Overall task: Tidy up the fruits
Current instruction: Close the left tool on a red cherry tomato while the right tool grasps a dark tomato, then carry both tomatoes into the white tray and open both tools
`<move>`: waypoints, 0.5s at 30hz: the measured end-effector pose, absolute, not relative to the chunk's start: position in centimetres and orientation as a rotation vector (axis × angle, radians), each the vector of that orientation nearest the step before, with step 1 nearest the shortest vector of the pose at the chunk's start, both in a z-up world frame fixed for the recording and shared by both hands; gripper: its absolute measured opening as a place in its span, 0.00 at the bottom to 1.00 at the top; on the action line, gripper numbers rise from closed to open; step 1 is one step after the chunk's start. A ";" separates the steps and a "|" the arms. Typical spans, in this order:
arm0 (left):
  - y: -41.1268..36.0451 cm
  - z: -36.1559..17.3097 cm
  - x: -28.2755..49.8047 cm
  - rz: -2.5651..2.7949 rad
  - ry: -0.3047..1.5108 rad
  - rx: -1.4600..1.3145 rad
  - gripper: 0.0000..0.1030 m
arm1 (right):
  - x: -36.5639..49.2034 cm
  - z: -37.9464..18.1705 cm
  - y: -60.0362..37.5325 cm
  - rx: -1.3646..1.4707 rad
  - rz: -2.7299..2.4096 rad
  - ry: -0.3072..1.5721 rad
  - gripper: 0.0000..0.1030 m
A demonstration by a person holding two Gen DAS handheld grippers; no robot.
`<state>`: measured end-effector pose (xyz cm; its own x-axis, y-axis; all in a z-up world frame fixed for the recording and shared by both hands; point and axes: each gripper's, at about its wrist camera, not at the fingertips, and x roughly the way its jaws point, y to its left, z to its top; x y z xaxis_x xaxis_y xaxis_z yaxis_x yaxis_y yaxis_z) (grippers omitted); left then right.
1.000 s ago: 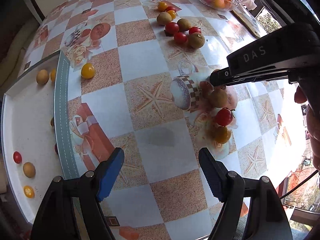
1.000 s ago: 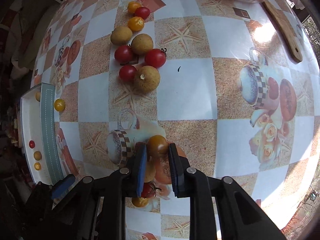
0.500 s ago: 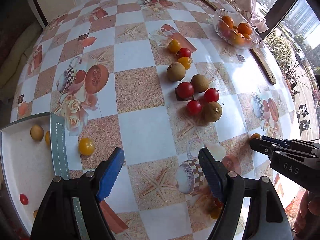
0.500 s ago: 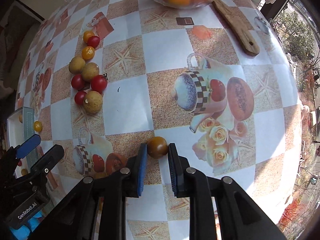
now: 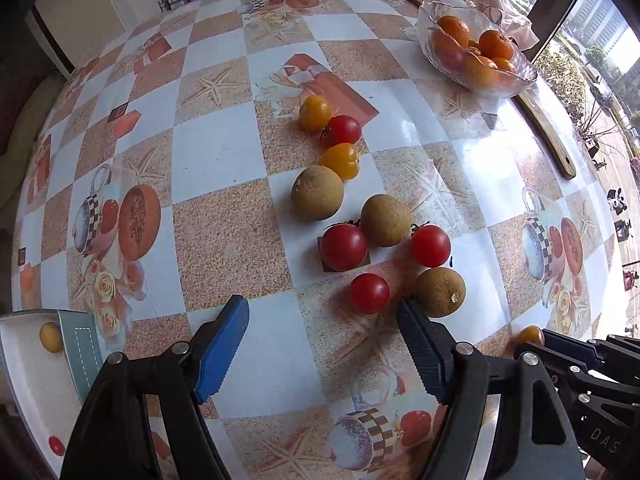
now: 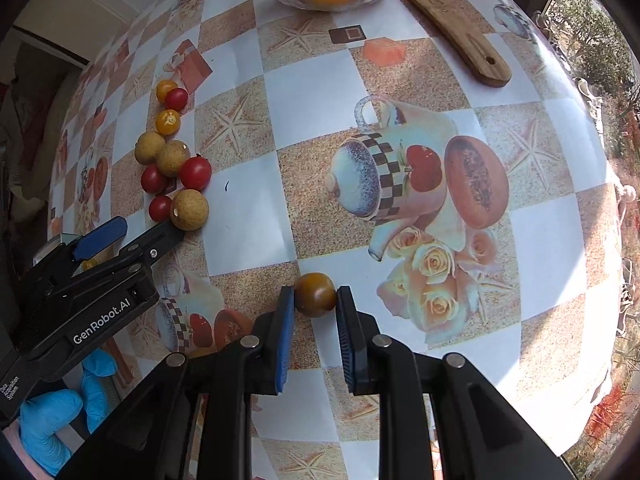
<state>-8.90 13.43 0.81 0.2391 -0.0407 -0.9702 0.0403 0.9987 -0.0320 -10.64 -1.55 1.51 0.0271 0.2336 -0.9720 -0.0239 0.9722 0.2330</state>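
The brownish-orange tomato (image 6: 315, 294) sits pinched between the two blue pads of the right gripper (image 6: 314, 304), at about six o'clock in the right wrist view, above a sandy square of the checked tablecloth (image 6: 248, 216). From twelve round to four o'clock of it the cloth lies open, bare of fruit out to the table's curved edge at three o'clock. At ten o'clock, well apart, lies the fruit cluster: a tan round fruit (image 6: 189, 209) nearest, red cherry tomatoes (image 6: 195, 173) and yellow ones (image 6: 168, 122) trailing away behind it.

The left gripper (image 5: 322, 354) points down at the near end of that cluster. Its fingers are spread but closing slightly, with only cloth between them; its right finger (image 5: 420, 354) is just beside the tan fruit, and a red tomato (image 5: 369, 293) lies just beyond the gap. At eight o'clock in the left view a white tray (image 5: 28, 364) holds a few small fruits near the table's edge. A glass bowl of oranges (image 5: 474, 54) stands at one o'clock, a wooden board (image 5: 546, 136) beside it along the rim.
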 end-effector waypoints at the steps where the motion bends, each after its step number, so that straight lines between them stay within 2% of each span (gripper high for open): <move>1: 13.1 0.8 -8.7 -0.050 1.325 0.017 0.69 | -10.6 1.5 -1.8 0.170 0.204 1.533 0.22; 3: 12.3 1.1 -8.0 -0.052 1.316 0.026 0.61 | -10.5 1.5 -2.0 0.174 0.208 1.533 0.22; 5: 11.6 1.4 -7.7 -0.063 1.310 0.039 0.34 | -10.4 1.5 -2.1 0.178 0.209 1.534 0.22; 7: 11.1 1.5 -7.7 -0.068 1.315 0.049 0.20 | -10.2 1.5 -1.7 0.172 0.214 1.535 0.22; 15: 14.5 3.1 -11.3 -0.077 1.316 -0.092 0.20 | -10.8 2.3 -2.2 0.183 0.256 1.517 0.22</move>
<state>-11.27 14.54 3.09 0.2504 -0.1089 -0.9620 0.0047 0.9938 -0.1113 -10.76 -2.20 2.26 0.0352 0.2780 -0.9599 -0.0522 0.9597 0.2760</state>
